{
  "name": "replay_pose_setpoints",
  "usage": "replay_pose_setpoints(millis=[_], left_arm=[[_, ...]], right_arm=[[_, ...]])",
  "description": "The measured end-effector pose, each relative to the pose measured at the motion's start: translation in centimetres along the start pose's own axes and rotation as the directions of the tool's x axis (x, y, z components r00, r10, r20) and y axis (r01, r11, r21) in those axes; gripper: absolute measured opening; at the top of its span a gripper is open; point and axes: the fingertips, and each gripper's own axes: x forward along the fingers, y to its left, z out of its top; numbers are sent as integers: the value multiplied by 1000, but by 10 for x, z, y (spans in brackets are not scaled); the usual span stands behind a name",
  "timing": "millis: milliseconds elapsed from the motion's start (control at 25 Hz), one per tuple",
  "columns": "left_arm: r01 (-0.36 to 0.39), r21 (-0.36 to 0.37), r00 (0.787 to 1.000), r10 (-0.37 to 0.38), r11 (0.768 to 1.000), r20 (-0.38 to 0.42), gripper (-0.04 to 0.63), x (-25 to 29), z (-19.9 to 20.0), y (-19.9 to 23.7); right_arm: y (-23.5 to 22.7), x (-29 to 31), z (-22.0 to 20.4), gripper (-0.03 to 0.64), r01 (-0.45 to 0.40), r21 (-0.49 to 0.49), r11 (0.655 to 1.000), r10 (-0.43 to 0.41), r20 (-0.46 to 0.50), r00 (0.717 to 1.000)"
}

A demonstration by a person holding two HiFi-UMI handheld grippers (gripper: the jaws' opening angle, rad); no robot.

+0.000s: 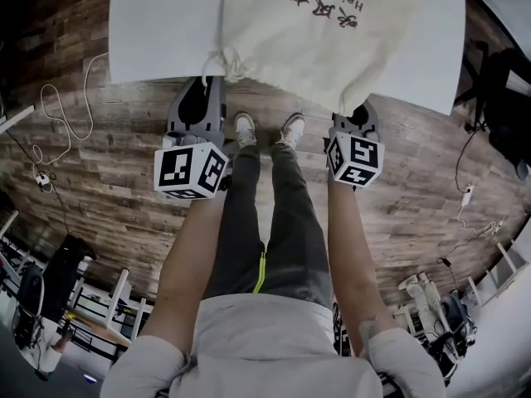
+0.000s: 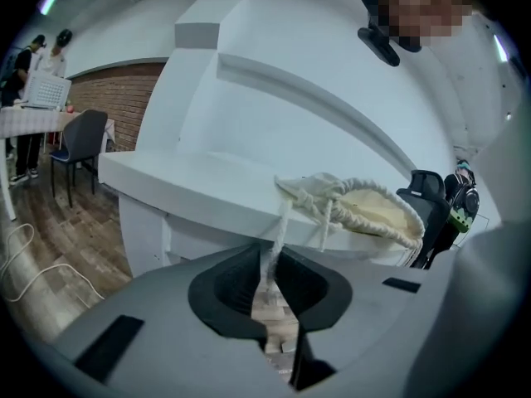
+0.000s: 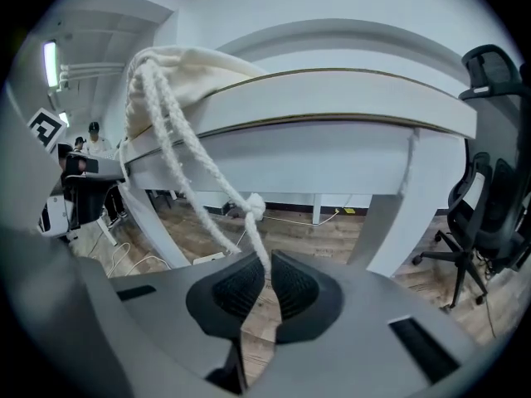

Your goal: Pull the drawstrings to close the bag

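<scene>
- Bag (image 1: pixel 315 31): cream cloth, lying flat on the white tabletop (image 1: pixel 158 31) in the upper middle of the head view.
- Its long axis runs up and down the frame. The mouth faces the lower edge, toward the person, and the far end is cut off by the top of the frame.
- The mouth rim slants, sitting lower at the right. Its right corner hangs just over the tabletop's near edge, and its left corner lies at that edge.
- Black print and handwriting reading "Hair Dryer" sit upside down on the cloth, right of centre.
- In the left gripper view the bag (image 2: pixel 373 210) shows a puckered, ruffled rim at the middle right, bunched tight at its left corner.
- Left cord (image 2: pixel 278 239): white twisted rope that drops from that bunched corner over the tabletop (image 2: pixel 182 181) edge, straight down into the left claw (image 2: pixel 270 276).
- The left claw's jaws are pinched on the cord, with only a narrow slit between the pads.
- Right cord (image 3: pixel 253 207): two strands slant down from the bag corner (image 3: pixel 187 65) at the upper left of the right gripper view to a knot. A single tail runs on from the knot.
- Right claw (image 3: pixel 267 276): its jaws are nearly together and clamped on that tail, just below the knot.
- In the head view the left claw (image 1: pixel 205 85) and right claw (image 1: pixel 357 114) sit under the two mouth corners, well apart.
</scene>
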Motion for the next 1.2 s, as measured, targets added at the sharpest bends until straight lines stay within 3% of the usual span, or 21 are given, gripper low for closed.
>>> replay_pose_setpoints(millis=[120,240,440,760,920,1200], left_arm=[[0,13,1000,0,1000,2,26,0,0,5],[-15,39,1000,14,999,15,24,-7,5,15],[4,184,999,-12,983,42,23,-32,31,10],[-96,246,991,69,965,115,22,-66,67,35],[-129,252,984,92,959,153,22,-77,89,44],[-113,326,970,33,939,240,21,-88,143,14]], right_arm=[[-5,-5,1,44,11,10,1000,-11,9,1000],[-14,-13,2,43,39,32,999,-40,15,999],[-31,-33,9,41,96,42,995,-98,37,995],[-62,-71,20,41,184,69,981,-188,72,979],[-77,-99,37,41,217,59,975,-222,101,970],[-94,-143,97,41,264,6,964,-260,191,946]])
